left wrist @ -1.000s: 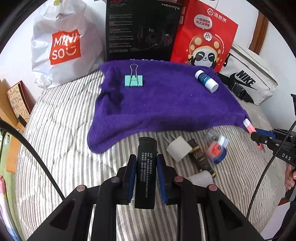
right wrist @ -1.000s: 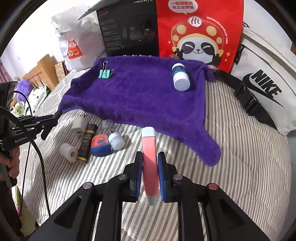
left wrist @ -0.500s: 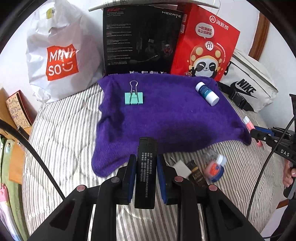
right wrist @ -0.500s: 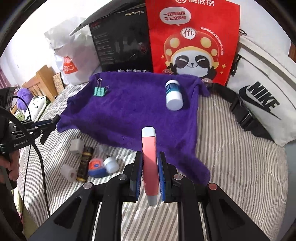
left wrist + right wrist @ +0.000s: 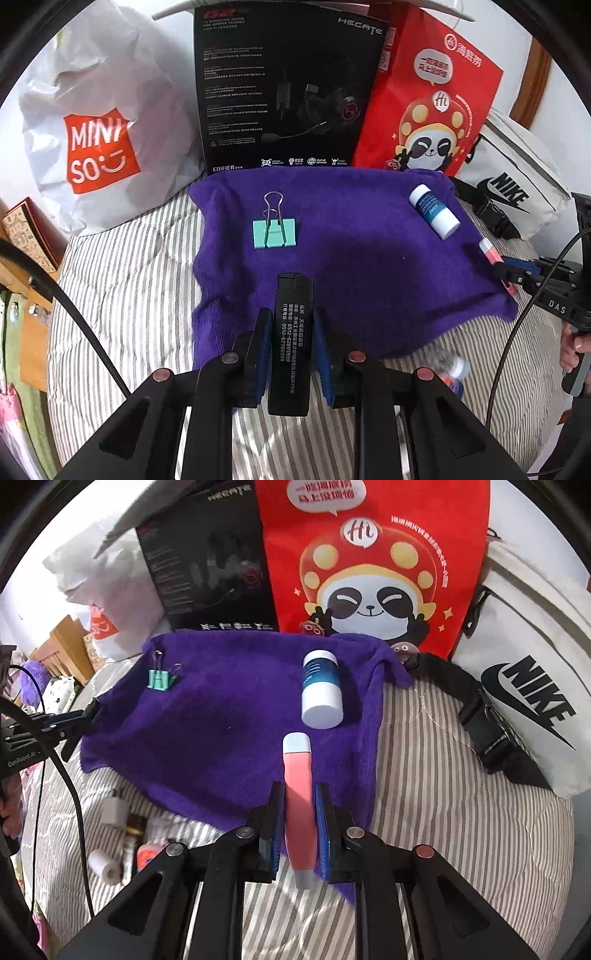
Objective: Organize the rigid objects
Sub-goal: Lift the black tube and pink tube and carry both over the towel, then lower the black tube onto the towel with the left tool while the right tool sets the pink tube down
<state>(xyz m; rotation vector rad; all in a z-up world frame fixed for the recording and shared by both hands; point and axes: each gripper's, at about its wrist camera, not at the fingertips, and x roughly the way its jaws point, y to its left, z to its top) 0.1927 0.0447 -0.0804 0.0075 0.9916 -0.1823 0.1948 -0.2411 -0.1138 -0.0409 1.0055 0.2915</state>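
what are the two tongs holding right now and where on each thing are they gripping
The left tongs clamp a black lighter around its lower body. The right tongs clamp a pink tube around its lower half.

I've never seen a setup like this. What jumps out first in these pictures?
A purple towel spread on the striped bed, with a green binder clip and a small white bottle lying on it. In front, the left tool grips a black lighter and the right tool a pink tube.
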